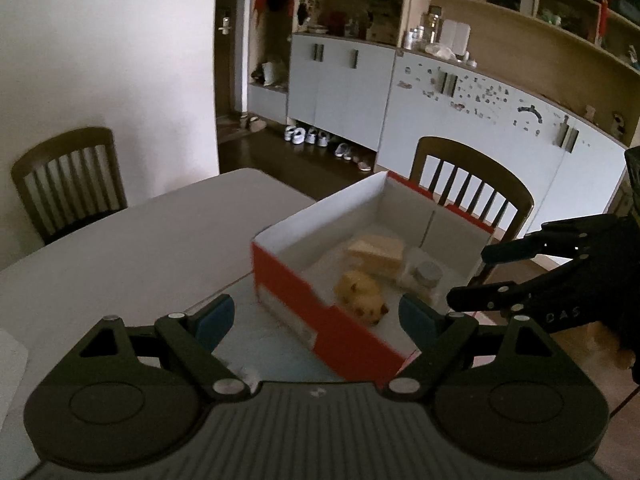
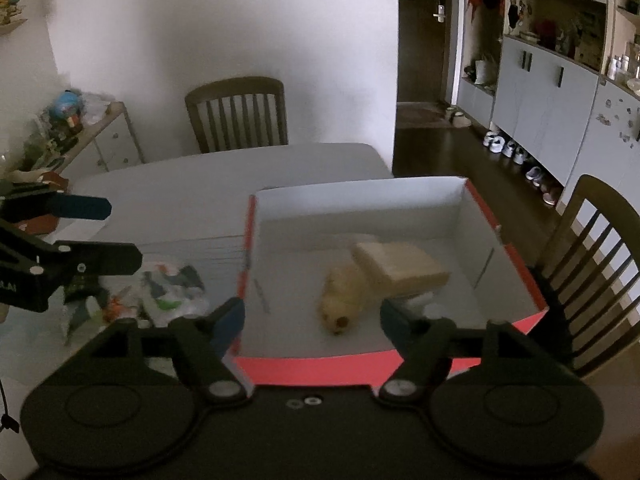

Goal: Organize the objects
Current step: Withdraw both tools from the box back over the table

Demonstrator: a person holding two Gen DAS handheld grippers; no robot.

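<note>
— Right gripper: spread wide, nothing between the pads, poised over the near red rim of the box.

— And ahead of it?

— Straight ahead inside the box, close to that near wall: yellow plush toy, long axis running away from the gripper and a little rightward. Just beyond and touching it, tan block, lying flat toward the box's far right corner. Something pale and small tucked under the right pad, too blurred to name here.

— Left gripper?

— Also spread open and empty, above the table's near edge, facing the box's left corner from outside. Seen from there: plush toy nearest the red side wall, block behind it, small clear jar with a grey lid to their right.

— Anything outside the box?

— A heap of crinkled wrappers on the table, just left of the box, near the left gripper's fingers in the right view.

— Next move, then?

— Probably the wrappers. Lying left of the box, so nearer the left gripper; right one would need to swing across the box's left wall. No clear long axis on that heap, so any approach angle likely fine.
</note>
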